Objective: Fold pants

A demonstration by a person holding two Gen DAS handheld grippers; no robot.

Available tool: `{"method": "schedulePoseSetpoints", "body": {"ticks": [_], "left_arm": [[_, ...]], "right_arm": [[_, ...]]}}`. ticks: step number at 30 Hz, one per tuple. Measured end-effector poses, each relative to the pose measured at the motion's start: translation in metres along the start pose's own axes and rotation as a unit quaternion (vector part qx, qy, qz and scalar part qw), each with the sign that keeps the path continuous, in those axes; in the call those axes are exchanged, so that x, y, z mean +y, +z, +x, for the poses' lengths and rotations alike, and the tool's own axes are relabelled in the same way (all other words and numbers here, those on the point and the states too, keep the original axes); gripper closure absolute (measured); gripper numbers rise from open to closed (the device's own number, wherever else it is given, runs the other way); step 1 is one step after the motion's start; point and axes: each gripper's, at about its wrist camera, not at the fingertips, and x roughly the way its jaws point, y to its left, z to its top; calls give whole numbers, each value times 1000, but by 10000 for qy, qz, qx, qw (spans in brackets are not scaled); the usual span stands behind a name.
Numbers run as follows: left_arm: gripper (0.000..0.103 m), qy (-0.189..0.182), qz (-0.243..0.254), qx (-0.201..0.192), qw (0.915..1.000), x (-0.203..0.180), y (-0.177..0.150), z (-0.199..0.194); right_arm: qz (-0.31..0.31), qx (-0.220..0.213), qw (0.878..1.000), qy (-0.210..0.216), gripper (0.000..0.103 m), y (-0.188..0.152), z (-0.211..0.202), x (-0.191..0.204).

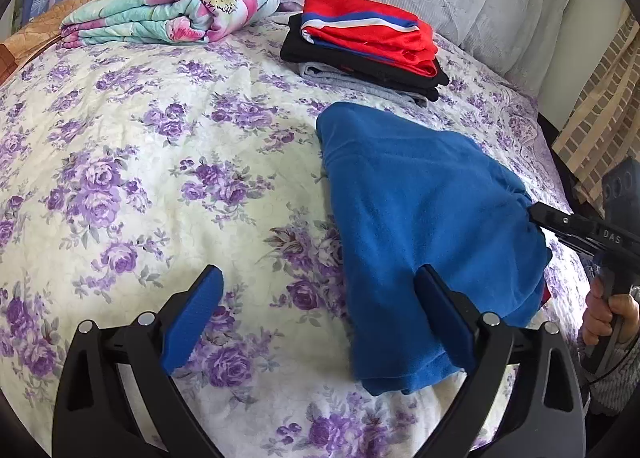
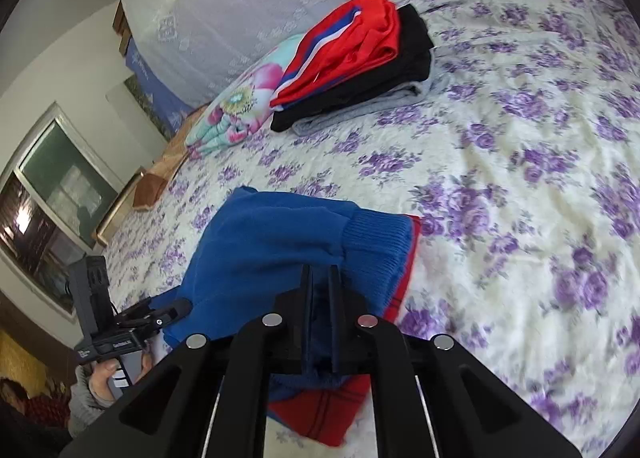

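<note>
- Two grippers in view: my left gripper [image 1: 320, 314] spread wide at frame bottom, nothing pinched, right pad against the blue pants [image 1: 420, 218].
- My right gripper [image 2: 320, 278] clamped narrow on pants fabric, centre-bottom.
- Pants lie folded on floral bedspread [image 1: 140, 158], centre-right.
- Folded clothes stack [image 1: 368, 46] upper centre.

Readable markings, two items.

1. Letters "DAS", white on black, on the side of the right claw [image 1: 534, 214], seen from the left wrist view.

2. A small white round mark, like a "G", on the black arm of the left claw [image 2: 176, 312], seen from the right wrist view. A white label lower on that tool's body carries print too blurred to read.
</note>
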Motion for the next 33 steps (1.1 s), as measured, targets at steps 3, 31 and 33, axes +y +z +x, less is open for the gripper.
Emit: {"method": "schedulePoseSetpoints", "body": {"ticks": [3,31,33], "left_arm": [[9,-131,-106,-19,9999,4,-1,0],[5,-475,-326,60,9983,14,-4,3],[5,-465,-309,74,9984,13,-4,3]], "right_arm": [[-550,-55,9982,-228,90,-13,-19,22],[-1798,672,9749,-1127,55,-31,31,60],[-1676,623,9779,-1088,55,-33,23,56]]}}
